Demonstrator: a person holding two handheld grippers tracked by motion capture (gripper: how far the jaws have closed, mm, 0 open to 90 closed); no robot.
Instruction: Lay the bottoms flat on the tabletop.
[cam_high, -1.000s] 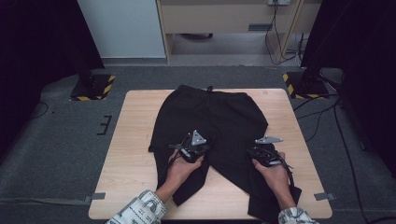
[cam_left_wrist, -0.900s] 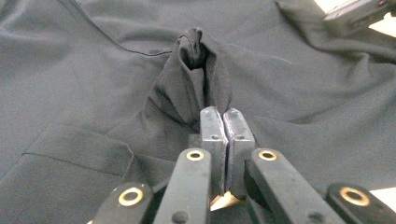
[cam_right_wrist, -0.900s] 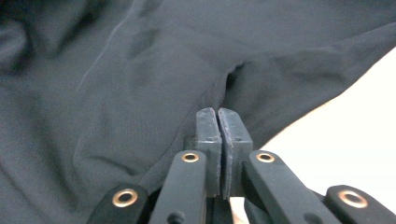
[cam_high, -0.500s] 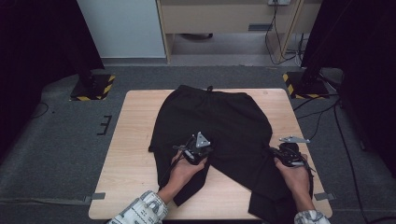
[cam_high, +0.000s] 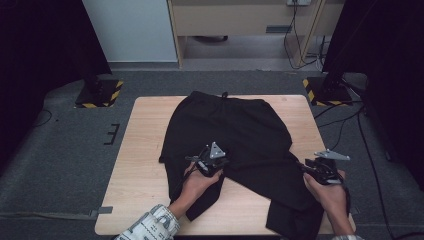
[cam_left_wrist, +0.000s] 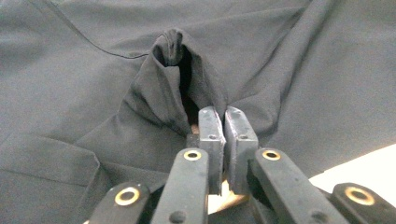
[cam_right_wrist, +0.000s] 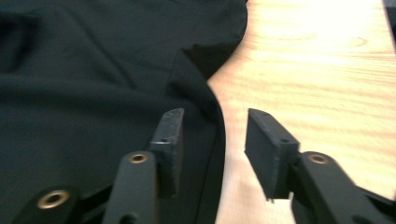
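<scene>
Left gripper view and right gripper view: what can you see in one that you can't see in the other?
In the left gripper view, the left gripper is shut on a pinched-up fold of the black trousers. In the right gripper view, the right gripper has just been opening, its pads apart over the trousers' edge, with lots of bare wooden table. Both show black cloth and two black jaws.

Lab: black curtains (cam_high: 45, 45), hazard-striped stand bases (cam_high: 97, 93)
</scene>
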